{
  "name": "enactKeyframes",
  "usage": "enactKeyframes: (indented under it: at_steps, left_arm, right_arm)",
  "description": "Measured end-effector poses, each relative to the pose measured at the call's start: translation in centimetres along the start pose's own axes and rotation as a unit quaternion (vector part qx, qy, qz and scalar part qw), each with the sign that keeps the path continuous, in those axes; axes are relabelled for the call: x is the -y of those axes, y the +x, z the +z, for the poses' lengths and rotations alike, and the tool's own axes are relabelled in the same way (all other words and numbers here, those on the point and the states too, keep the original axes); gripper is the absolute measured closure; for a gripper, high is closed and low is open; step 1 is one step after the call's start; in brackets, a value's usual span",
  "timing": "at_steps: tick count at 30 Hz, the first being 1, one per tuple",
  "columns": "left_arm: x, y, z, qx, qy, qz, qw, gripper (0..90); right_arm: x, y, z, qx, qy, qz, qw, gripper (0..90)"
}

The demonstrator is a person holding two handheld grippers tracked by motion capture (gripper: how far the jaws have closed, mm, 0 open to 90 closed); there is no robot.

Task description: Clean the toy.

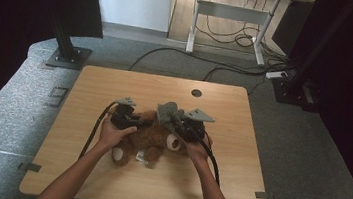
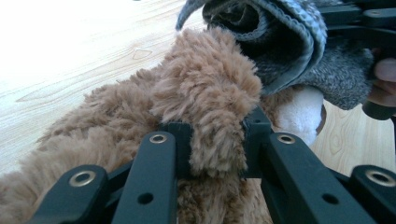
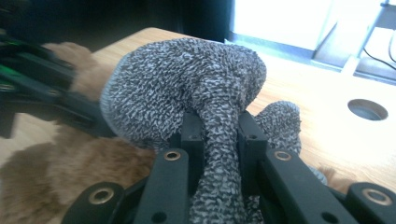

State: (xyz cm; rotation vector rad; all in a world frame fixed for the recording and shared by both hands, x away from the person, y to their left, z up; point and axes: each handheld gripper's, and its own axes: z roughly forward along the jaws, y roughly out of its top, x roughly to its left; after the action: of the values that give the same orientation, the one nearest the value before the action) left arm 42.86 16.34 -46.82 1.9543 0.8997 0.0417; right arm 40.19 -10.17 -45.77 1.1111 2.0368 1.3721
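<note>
A brown plush teddy bear (image 1: 147,139) lies on the wooden table (image 1: 115,87). My left gripper (image 2: 215,144) is shut on a furry limb of the bear (image 2: 210,88). A grey knitted sock (image 3: 187,88) hangs over the bear's head end, and my right gripper (image 3: 219,135) is shut on a fold of it. From above, the left gripper (image 1: 134,121) sits at the bear's left and the right gripper (image 1: 181,125) at its right, with the sock (image 1: 167,111) bunched between them. The sock's open mouth (image 2: 261,42) faces the bear's limb.
A round cable hole (image 1: 196,92) lies near the table's far edge. Black stands (image 1: 66,52) rest on the grey carpet at far left and far right. A white desk frame (image 1: 224,14) with cables stands beyond the table.
</note>
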Motion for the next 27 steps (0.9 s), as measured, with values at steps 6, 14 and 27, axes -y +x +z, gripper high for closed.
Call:
enactKeyframes:
  at_steps: [6, 14, 27]
  left_arm:
    - [-0.1, 0.0, 0.0, 0.001, 0.002, 0.0, 1.0, 71.5]
    - [-0.2, -0.1, 0.1, -0.003, 0.006, 0.0, 1.0, 71.5]
    - [-0.2, 0.1, 0.3, -0.007, 0.007, -0.003, 0.9999, 71.5]
  right_arm:
    - [0.7, -2.1, -1.5, 0.045, -0.008, 0.019, 0.9988, 77.5]
    - [3.1, -4.9, -4.2, 0.075, -0.013, 0.047, 0.996, 77.7]
    - [3.4, -3.7, -6.3, 0.018, -0.063, 0.028, 0.9975, 77.6]
